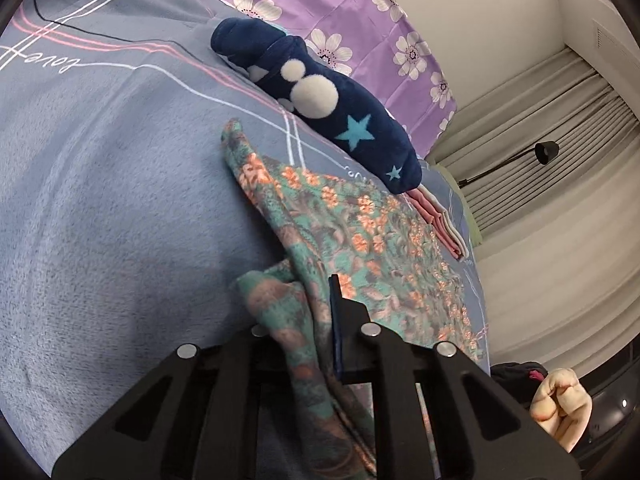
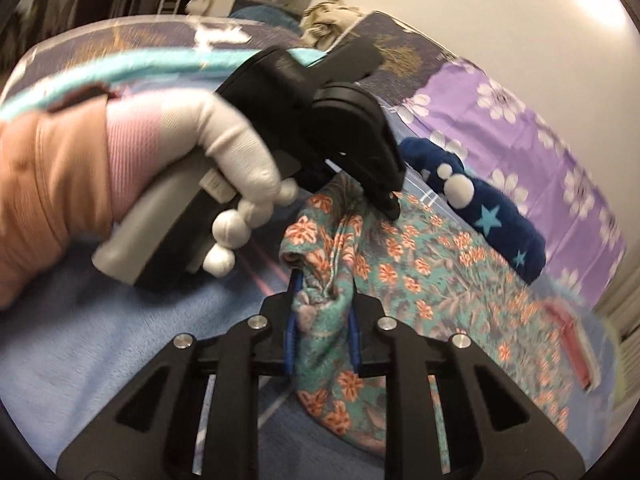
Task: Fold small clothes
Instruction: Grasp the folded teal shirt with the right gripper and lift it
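The one readable text is the word "love" in white script, printed on the grey-blue bedspread (image 1: 100, 184). It appears upside down in the left wrist view, well to the left of the navy plush (image 1: 320, 100). More white script shows on the bedspread just beside the plush's lower end, too small to read.

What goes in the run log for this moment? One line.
left hand-held gripper: shut on floral garment | right hand-held gripper: shut on floral garment | surface: blue-grey blanket

Left tool (image 1: 316, 320) pinches floral garment (image 1: 360, 232) on grey blanket (image 1: 120, 200)
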Demonstrator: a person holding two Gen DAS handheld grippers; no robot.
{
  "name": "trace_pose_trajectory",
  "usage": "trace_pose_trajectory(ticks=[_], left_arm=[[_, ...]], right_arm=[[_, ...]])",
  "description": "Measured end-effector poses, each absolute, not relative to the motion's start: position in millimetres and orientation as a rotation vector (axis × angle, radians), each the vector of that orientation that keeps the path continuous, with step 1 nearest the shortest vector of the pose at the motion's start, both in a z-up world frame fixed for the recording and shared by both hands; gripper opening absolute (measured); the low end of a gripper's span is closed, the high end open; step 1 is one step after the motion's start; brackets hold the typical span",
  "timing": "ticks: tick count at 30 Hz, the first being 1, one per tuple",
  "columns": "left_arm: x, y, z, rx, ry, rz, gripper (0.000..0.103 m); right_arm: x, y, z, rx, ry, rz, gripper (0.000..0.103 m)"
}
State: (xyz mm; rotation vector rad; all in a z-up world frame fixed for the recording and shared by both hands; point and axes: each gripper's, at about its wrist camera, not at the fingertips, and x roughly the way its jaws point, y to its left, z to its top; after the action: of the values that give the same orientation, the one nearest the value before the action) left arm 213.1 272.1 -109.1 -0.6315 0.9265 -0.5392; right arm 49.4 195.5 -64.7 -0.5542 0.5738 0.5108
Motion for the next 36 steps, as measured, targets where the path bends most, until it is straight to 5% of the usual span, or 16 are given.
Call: trace_pose_trajectory(ticks=[18,36], left_arm=[[225.3,138.1,-13.8,-0.391,0.886,-0.577,0.012],[260.6,-95.5,-38.3,-0.106,0.982,-0.592,0.009]], right_arm=[[67.7,28.5,8.1,0.017,0.590,0.508,0.019],[74.7,-198.4,-47.3,0.493,0.666,0.341,0.018]])
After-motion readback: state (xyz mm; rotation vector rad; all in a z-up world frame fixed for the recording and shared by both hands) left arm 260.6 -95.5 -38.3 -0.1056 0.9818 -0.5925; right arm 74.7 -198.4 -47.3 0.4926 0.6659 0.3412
